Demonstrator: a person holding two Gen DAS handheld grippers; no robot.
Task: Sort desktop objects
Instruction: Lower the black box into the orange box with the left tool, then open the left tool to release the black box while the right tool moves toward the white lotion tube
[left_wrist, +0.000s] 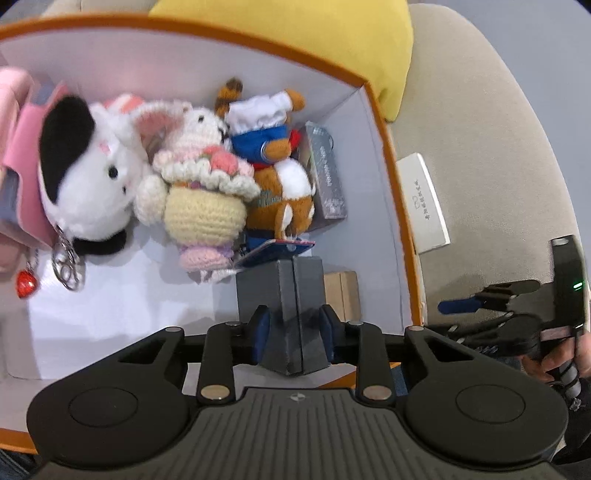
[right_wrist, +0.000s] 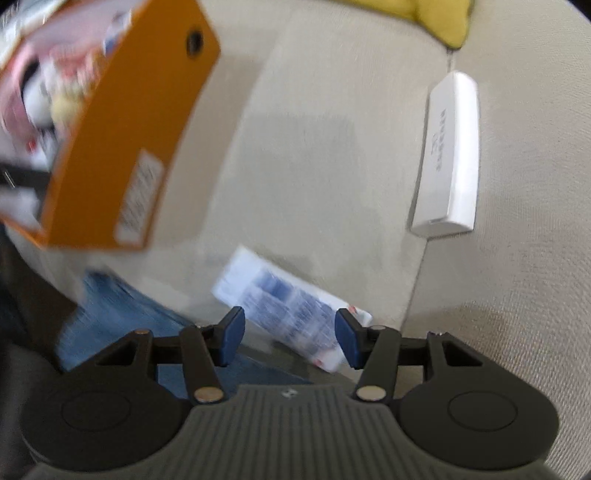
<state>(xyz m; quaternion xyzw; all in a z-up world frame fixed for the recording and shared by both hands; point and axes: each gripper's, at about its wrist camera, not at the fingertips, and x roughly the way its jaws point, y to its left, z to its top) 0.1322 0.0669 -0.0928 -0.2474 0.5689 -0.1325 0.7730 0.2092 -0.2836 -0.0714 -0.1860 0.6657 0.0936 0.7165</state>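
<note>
Left wrist view: one orange box (left_wrist: 388, 147) holds three plush toys: a black-and-white one (left_wrist: 85, 166), a knitted bunny (left_wrist: 201, 184) and a brown one (left_wrist: 280, 192). Left gripper (left_wrist: 295, 326), angled down into the near right of the box, is clamped on one grey case (left_wrist: 291, 302). Right gripper (right_wrist: 288, 338) points down, fingers apart, nothing gripped, over one blue-printed packet (right_wrist: 291, 314) on the cushion (right_wrist: 332, 166). One white case (right_wrist: 448, 155) lies far right

orange box (left_wrist: 391, 155), white inside | black-and-white plush (left_wrist: 85, 177) | cream-pink crochet bunny (left_wrist: 199, 192) | yellow cushion (left_wrist: 295, 40) | dark grey box (left_wrist: 291, 295) | blue-printed white packet (right_wrist: 291, 314)
</note>
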